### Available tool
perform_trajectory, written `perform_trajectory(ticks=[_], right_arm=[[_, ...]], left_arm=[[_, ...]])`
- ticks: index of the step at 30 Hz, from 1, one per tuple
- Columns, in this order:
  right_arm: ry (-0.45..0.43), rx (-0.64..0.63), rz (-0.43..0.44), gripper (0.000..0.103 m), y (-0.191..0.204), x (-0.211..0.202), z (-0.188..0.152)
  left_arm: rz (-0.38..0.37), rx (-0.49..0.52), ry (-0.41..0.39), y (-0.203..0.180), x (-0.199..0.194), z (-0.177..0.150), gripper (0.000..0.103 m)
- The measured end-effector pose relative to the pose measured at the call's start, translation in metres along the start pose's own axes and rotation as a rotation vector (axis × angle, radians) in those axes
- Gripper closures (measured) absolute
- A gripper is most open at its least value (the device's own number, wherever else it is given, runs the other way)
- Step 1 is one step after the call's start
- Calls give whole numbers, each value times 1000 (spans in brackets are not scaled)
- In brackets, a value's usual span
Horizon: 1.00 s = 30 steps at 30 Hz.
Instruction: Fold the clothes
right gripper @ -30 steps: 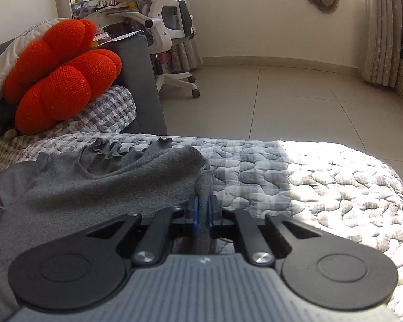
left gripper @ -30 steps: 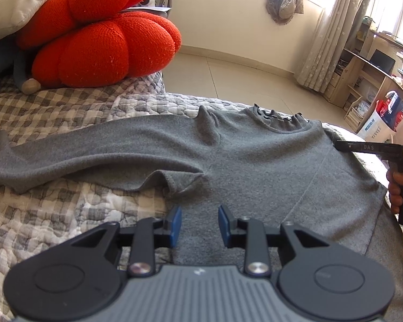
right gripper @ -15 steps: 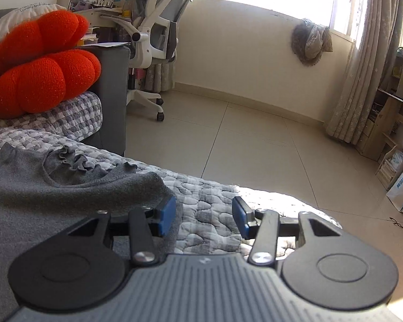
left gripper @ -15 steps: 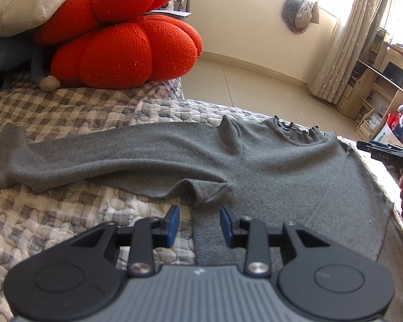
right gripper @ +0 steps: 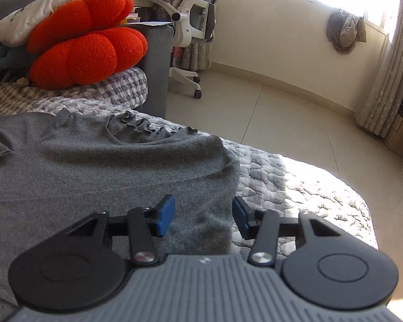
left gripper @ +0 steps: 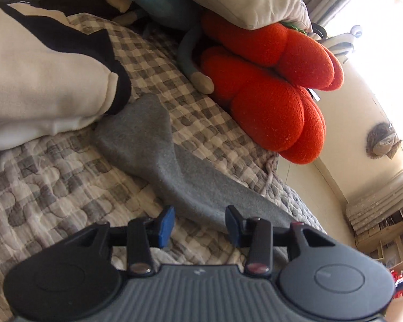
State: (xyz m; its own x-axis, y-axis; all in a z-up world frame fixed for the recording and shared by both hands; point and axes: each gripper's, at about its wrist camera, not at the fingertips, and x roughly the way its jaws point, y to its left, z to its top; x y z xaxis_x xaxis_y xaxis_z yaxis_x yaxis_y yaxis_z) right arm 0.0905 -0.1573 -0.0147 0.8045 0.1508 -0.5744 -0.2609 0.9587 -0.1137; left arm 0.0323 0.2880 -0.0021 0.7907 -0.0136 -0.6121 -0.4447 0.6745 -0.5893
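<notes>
Our left gripper [left gripper: 198, 221] and right gripper [right gripper: 203, 218] both gape, empty, over the sweater [right gripper: 99, 161] spread along the bed's [right gripper: 309, 187] edge; a shallow pinch could bunch its sleeve [left gripper: 158, 155].

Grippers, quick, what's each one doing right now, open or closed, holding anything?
Left gripper: open, holding nothing, over the grey sleeve.
Right gripper: open, holding nothing, over the grey sweater.
</notes>
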Motion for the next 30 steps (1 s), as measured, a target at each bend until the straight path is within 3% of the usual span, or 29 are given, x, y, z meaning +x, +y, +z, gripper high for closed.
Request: perform_trajectory(ticks=[4, 6, 10, 14, 17, 18, 19, 20, 22, 27, 28, 30], right_arm=[[-12, 17, -17, 53, 12, -25, 10], [-21, 39, 1, 53, 21, -38, 13], [-78, 83, 93, 53, 44, -73, 17], [-108, 60, 152, 52, 65, -95, 13], [-125, 70, 188, 52, 72, -106, 10], [-128, 84, 197, 52, 70, -108, 8], [-131, 103, 205, 52, 69, -110, 7], [-132, 122, 210, 52, 67, -111, 6], [-132, 154, 212, 52, 62, -112, 3], [-141, 268, 222, 52, 44, -109, -3], [-145, 298, 226, 52, 39, -108, -3], [-153, 357, 234, 52, 30, -105, -4]], left_arm=[[23, -150, -85, 35, -5, 22, 55], [37, -169, -111, 42, -6, 32, 55], [93, -78, -156, 32, 5, 39, 49], [123, -24, -124, 19, 31, 35, 49], [173, 51, -128, 7, 45, 26, 63], [171, 65, -131, 5, 46, 26, 91], [161, 62, -130, 4, 45, 26, 98], [150, 58, -129, 3, 45, 26, 99], [73, 41, -161, -2, 35, 27, 100], [-203, 40, -286, -48, -12, 27, 100], [-288, 84, -297, -71, -32, 20, 100], [-510, 320, -328, -131, -82, -14, 100]])
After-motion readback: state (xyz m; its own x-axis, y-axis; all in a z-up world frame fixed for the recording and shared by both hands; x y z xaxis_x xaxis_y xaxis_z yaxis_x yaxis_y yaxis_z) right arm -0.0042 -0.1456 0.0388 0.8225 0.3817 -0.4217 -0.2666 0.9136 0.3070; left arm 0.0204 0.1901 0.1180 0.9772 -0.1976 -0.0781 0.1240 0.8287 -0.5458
